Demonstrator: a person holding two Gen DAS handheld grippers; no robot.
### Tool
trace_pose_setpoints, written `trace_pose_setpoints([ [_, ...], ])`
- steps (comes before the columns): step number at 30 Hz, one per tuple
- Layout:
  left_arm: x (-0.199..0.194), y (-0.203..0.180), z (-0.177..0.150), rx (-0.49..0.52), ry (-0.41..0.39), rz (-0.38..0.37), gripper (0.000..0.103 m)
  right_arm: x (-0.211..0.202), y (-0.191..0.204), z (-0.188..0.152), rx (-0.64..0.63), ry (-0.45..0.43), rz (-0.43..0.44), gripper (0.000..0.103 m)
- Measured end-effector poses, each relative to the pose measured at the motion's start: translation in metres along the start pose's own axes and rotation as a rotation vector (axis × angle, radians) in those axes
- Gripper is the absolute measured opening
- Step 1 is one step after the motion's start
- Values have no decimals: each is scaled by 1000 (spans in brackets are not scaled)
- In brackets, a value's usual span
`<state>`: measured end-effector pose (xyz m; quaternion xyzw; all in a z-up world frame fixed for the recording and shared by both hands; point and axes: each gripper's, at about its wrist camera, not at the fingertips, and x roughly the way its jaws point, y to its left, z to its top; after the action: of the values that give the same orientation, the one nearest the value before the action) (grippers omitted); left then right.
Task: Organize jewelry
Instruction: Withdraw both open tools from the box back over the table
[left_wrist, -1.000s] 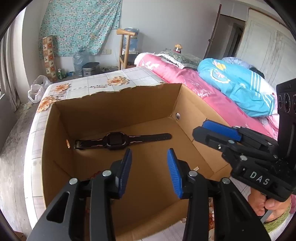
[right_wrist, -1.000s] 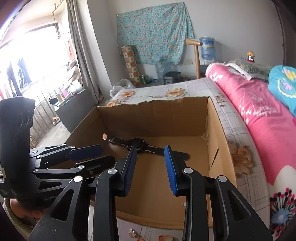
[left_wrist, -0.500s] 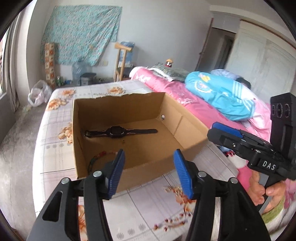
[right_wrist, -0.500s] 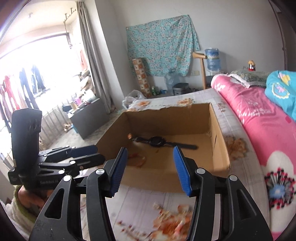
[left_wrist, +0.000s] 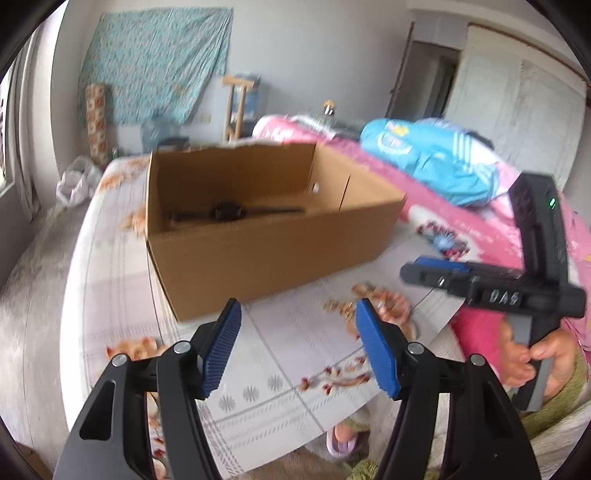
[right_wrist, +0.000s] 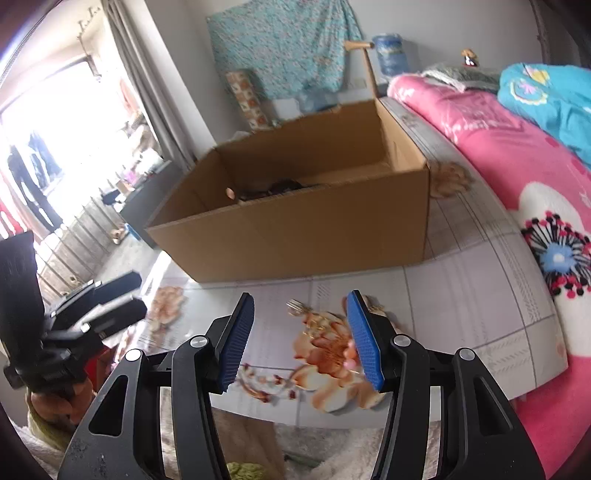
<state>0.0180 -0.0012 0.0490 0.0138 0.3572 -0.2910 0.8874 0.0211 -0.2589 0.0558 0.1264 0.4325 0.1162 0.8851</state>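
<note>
"DAS" on right claw (left_wrist: 436, 271)

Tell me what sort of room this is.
Most likely a bedroom in a home: a bed with a pink floral quilt and a blue blanket bundled on it. A cardboard box sits on the bedsheet.

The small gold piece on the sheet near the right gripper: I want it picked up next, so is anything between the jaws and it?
Nothing visible does. The small gold piece lies in the open on the flowered sheet, just ahead of the right gripper, whose jaws stand open and empty. The cardboard box sits farther back, beyond it.
</note>
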Motion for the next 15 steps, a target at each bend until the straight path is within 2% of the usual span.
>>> trace_pose_setpoints([
  [4, 20, 3, -7, 2, 31, 58, 63, 9, -2, 5, 16, 24, -8, 52],
  [9, 35, 1, -9, -8, 43, 57, 63, 17, -1, 1, 20, 36, -8, 55],
  [15, 46, -8, -11, 45, 40, 60, 63, 14, -5, -7, 13, 56, -24, 56],
])
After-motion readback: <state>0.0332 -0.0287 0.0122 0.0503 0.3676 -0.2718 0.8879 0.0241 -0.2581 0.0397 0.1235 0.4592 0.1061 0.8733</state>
